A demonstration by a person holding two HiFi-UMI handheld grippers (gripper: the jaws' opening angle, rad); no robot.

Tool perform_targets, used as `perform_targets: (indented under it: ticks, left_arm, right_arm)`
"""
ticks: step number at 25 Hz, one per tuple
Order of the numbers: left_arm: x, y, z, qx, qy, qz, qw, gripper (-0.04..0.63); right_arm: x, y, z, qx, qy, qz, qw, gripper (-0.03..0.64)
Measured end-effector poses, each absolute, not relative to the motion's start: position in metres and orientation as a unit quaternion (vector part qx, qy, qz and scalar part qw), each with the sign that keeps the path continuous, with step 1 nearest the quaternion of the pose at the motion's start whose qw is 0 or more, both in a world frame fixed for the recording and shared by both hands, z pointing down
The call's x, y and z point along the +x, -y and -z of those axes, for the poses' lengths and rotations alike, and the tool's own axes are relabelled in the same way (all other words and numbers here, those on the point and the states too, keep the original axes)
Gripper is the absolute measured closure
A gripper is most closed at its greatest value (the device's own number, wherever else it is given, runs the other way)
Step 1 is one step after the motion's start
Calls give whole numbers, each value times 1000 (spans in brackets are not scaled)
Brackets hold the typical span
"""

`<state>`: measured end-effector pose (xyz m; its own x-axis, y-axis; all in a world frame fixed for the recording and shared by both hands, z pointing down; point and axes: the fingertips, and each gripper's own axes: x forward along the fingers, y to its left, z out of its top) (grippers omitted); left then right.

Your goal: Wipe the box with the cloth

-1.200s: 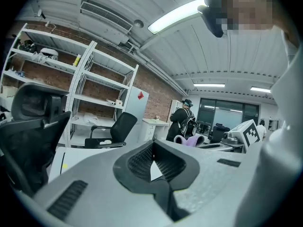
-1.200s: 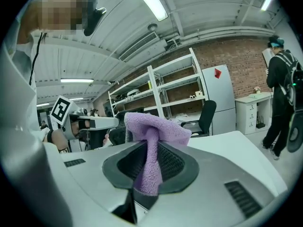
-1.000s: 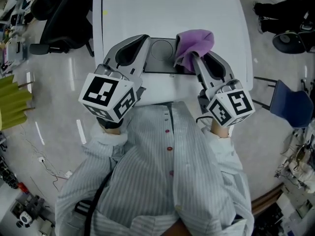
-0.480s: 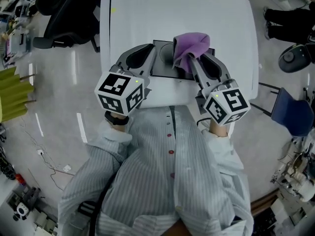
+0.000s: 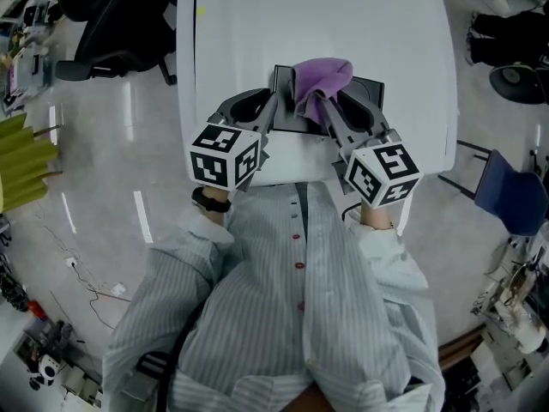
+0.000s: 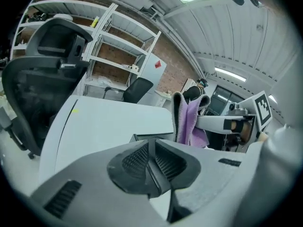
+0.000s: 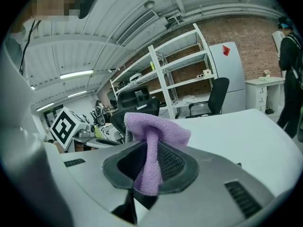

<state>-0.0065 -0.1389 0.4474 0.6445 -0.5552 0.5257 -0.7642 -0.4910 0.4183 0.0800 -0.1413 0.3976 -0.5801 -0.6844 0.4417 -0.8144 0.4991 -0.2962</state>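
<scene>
One white table (image 5: 360,24) fills the middle, with a black office chair (image 5: 111,24) at its far left and a blue chair (image 5: 510,200) on the right. One dark box (image 5: 371,91) sits near the table's near edge. The two grippers reach in side by side. The right gripper (image 5: 319,101) pinches the single purple cloth (image 5: 322,80) over the box. The left gripper (image 5: 273,103), at the box's left edge, has its jaws together and empty.

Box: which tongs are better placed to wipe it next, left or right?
Right. The right tongs are shut on the purple cloth at the box; the left tongs hold no cloth.
</scene>
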Motion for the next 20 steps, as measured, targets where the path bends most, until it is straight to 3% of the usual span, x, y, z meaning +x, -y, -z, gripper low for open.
perform_targets:
  ticks: [7,20]
  left_arm:
    - [-6,132,-482,838,371,-192,351,529]
    - [-2,132,-497,833,360,-204,367,526]
  right_arm:
    - [72,140,-416,437,850,-255,150,549]
    - [48,156,-437,412,856,-234,205,549]
